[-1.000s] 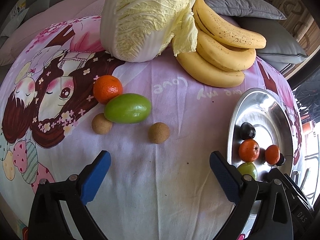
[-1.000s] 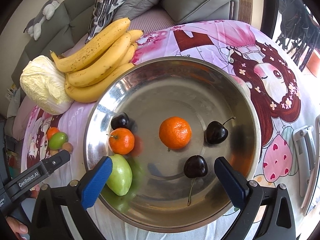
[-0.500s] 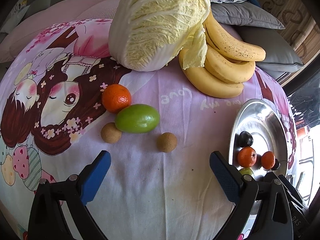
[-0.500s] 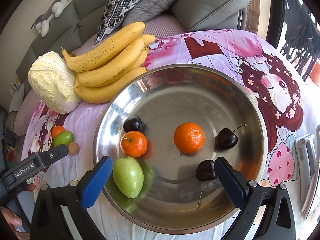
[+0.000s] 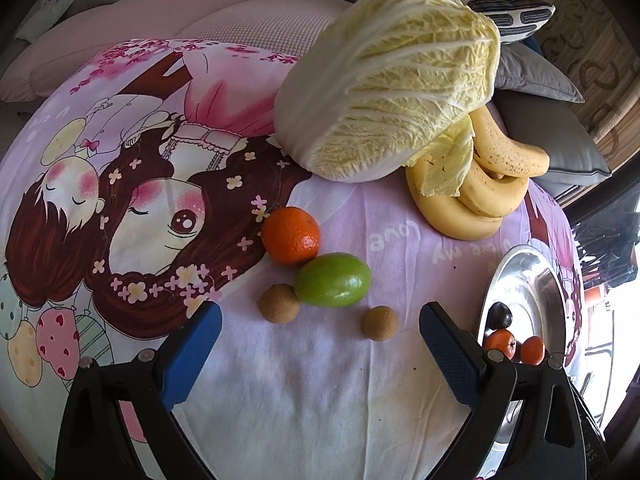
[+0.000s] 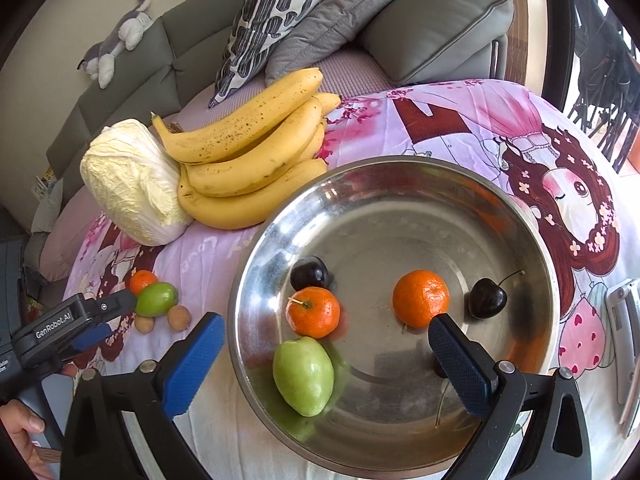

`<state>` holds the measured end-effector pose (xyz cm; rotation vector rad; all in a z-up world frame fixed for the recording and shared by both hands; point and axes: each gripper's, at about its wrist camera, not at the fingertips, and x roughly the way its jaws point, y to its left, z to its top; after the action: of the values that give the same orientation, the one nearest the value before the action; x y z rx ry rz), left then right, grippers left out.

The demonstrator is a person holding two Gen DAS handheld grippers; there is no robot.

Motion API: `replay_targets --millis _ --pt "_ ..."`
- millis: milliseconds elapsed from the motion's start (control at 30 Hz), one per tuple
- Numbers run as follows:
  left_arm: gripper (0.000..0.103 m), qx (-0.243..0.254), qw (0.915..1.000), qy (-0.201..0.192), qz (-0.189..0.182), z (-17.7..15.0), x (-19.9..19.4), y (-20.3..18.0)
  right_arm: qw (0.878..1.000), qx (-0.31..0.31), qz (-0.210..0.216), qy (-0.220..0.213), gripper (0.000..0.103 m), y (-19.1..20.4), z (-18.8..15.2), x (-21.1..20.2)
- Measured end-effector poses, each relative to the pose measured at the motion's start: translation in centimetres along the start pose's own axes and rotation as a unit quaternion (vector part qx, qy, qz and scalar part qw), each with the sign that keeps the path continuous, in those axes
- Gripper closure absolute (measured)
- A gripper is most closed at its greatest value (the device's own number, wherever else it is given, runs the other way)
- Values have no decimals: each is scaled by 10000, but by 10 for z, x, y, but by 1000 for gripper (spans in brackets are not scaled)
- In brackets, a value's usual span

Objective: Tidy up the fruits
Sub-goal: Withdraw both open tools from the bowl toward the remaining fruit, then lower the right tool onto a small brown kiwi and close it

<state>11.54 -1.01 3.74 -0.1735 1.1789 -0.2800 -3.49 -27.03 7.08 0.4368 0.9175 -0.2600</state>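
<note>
In the left wrist view, an orange (image 5: 291, 235), a green fruit (image 5: 333, 279) and two small brown round fruits (image 5: 279, 303) (image 5: 379, 323) lie on the pink cartoon cloth (image 5: 320, 392). My left gripper (image 5: 320, 344) is open and empty just in front of them. In the right wrist view, the steel bowl (image 6: 532, 280) holds two oranges (image 6: 313, 312) (image 6: 421, 298), a green fruit (image 6: 303, 376) and dark cherries (image 6: 486, 298). My right gripper (image 6: 326, 360) is open and empty over the bowl's near rim. The left gripper also shows in the right wrist view (image 6: 96, 316).
A napa cabbage (image 5: 384, 112) and a bunch of bananas (image 5: 476, 184) lie at the back of the cloth. Grey and patterned cushions (image 6: 320, 20) and a sofa stand behind. A grey metal part (image 6: 624, 344) lies at the right edge.
My left gripper has shifted left and back, so the loose fruits sit nearer its centre. My right gripper has drawn back and left, so the bowl sits more to the right.
</note>
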Motion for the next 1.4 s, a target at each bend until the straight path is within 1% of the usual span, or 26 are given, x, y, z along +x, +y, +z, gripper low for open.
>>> replay_targets --millis 133,300,467,567,700,767,867,933,1000,1067,1167,1233,1267,1300,1400 --pt "4 -107 9999 -74 -53 8 -4 14 9998 -140 55 -118 0 17 6 -4" --pt "4 -202 9996 -194 -95 16 -10 31 9992 -175 328 -112 0 40 11 -3" --pt "4 -256 9993 -224 -168 22 -13 42 9984 -429 342 -131 0 70 19 0" --pt "4 -312 9991 -191 -200 27 -13 48 9976 -501 469 -131 0 86 25 2" --pt "4 -352 9992 -96 -147 32 -6 56 9965 -639 544 -53 1 107 30 12" --pt "4 -401 9991 -28 -137 34 -3 61 9958 -736 547 16 3 116 29 18" --pt "4 -509 9986 -8 -155 36 -1 67 9948 -846 540 170 9 128 25 30" --pt "4 -564 9984 -8 -34 38 1 70 9944 -882 506 284 14 132 22 39" --pt "4 -593 9982 79 47 38 6 73 9937 -922 485 403 17 135 18 49" --pt "4 -646 9977 194 31 37 12 75 9930 -954 465 512 20 136 13 57" --pt "4 -668 9972 322 54 35 17 74 9921 -983 430 654 27 135 6 68" --pt "4 -698 9968 382 59 34 20 73 9912 -1009 429 745 35 136 2 74" --pt "4 -707 9967 409 44 33 21 72 9907 -1028 426 783 37 136 0 77" --pt "5 -714 9965 430 34 33 22 72 9903 -1043 425 816 40 137 -1 79" --pt "11 -712 9963 484 -6 30 24 69 9892 -1094 435 870 46 138 -4 82"
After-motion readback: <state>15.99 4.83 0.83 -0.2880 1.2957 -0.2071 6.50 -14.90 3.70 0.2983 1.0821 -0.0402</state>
